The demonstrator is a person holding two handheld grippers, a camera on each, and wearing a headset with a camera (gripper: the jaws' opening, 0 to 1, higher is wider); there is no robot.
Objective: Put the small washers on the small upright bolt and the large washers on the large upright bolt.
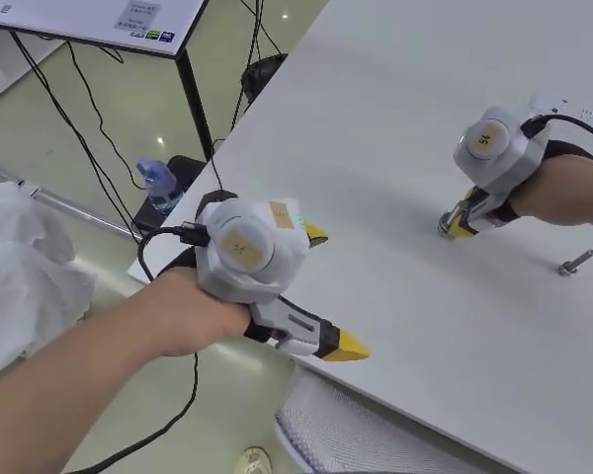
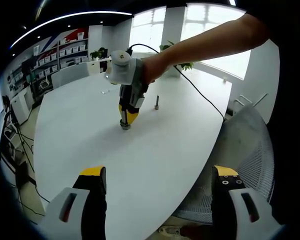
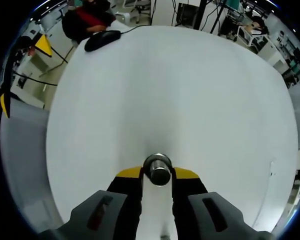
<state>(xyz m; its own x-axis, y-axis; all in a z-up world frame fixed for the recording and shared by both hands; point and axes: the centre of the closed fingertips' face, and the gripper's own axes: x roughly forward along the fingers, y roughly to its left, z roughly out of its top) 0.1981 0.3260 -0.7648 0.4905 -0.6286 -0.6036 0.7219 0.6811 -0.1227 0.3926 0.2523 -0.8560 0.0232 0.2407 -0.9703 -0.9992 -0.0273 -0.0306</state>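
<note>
On the white table point(image 1: 395, 118), my right gripper point(image 1: 462, 225) points down with its yellow tips shut on the large upright bolt point(image 1: 445, 226). In the right gripper view the large bolt point(image 3: 157, 170) stands end-on between the fingers point(image 3: 130, 173), which touch both its sides. The left gripper view shows my right gripper point(image 2: 126, 117) on the large bolt point(image 2: 125, 124), with the small upright bolt point(image 2: 156, 102) just behind. That small bolt point(image 1: 576, 263) stands to the right of it. My left gripper point(image 1: 332, 290) hovers wide open at the near table edge, holding nothing.
A grey mesh chair point(image 1: 356, 434) sits under the near table edge. Cables and a water bottle point(image 1: 158, 183) lie on the floor to the left. A black mouse-like object point(image 3: 102, 39) rests at the table's far end. Tiny pale bits point(image 2: 105, 91) lie beyond the bolts.
</note>
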